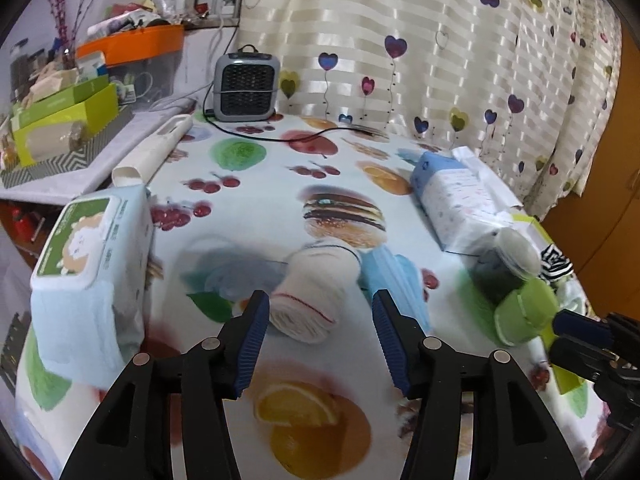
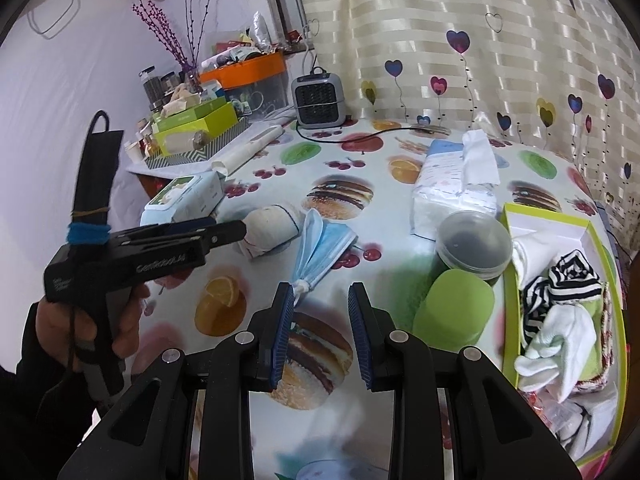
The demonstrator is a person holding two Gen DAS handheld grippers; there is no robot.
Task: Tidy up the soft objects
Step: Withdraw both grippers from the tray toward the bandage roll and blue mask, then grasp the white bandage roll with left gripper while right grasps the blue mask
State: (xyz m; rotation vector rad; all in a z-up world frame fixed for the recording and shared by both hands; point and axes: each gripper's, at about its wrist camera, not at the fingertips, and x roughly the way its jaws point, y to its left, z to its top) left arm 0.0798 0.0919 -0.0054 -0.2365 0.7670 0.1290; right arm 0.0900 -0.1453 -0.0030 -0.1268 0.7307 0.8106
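A rolled cream sock (image 1: pixel 310 292) with a red thread lies on the fruit-print tablecloth, just ahead of my open, empty left gripper (image 1: pixel 320 300); it also shows in the right wrist view (image 2: pixel 272 226). A blue face mask (image 1: pixel 394 280) lies beside it, and its ear-loop end reaches my open, empty right gripper (image 2: pixel 320 292) in the right wrist view (image 2: pixel 320 252). A green-rimmed box (image 2: pixel 612 280) at the right holds white and striped socks (image 2: pixel 560 280).
A wet-wipes pack (image 1: pixel 88 264) stands at the left, a tissue pack (image 1: pixel 460 204) at the right. A dark lidded tub (image 2: pixel 474 244) and a green cup (image 2: pixel 454 308) stand by the box. A small heater (image 1: pixel 246 84) and cluttered trays (image 1: pixel 60 128) are at the back.
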